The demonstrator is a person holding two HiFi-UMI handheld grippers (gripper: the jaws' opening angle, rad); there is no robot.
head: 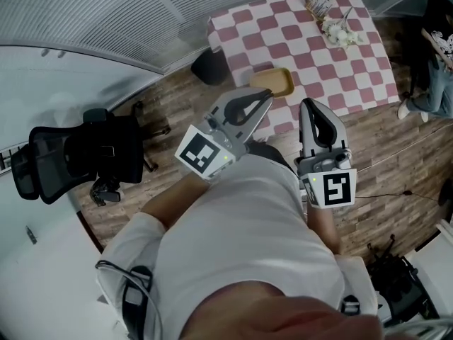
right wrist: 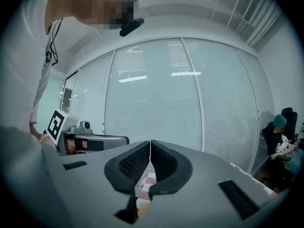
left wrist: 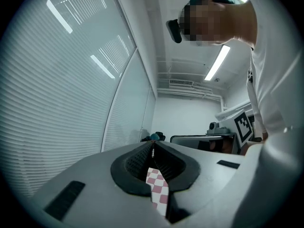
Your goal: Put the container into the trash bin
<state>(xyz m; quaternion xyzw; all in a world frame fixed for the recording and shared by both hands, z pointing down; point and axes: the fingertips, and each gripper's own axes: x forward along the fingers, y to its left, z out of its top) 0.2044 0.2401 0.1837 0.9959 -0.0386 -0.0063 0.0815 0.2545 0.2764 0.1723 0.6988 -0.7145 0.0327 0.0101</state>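
A shallow tan container (head: 272,82) lies on the near edge of the table with the pink-and-white checked cloth (head: 311,55). A black trash bin (head: 210,66) stands on the wooden floor just left of that table. My left gripper (head: 266,98) is held level, its tips close to the container, jaws shut with nothing in them. My right gripper (head: 309,105) points at the table's near edge beside it, also shut and empty. In the left gripper view the jaws (left wrist: 153,144) meet, with checked cloth (left wrist: 159,194) showing below them. The right gripper view shows closed jaws (right wrist: 150,144) too.
White flowers and small items (head: 338,28) lie at the table's far side. A black office chair (head: 78,154) stands on the left. A person (head: 439,62) sits at the right, also seen as a seated person (right wrist: 281,141). Blinds cover glass walls behind the table.
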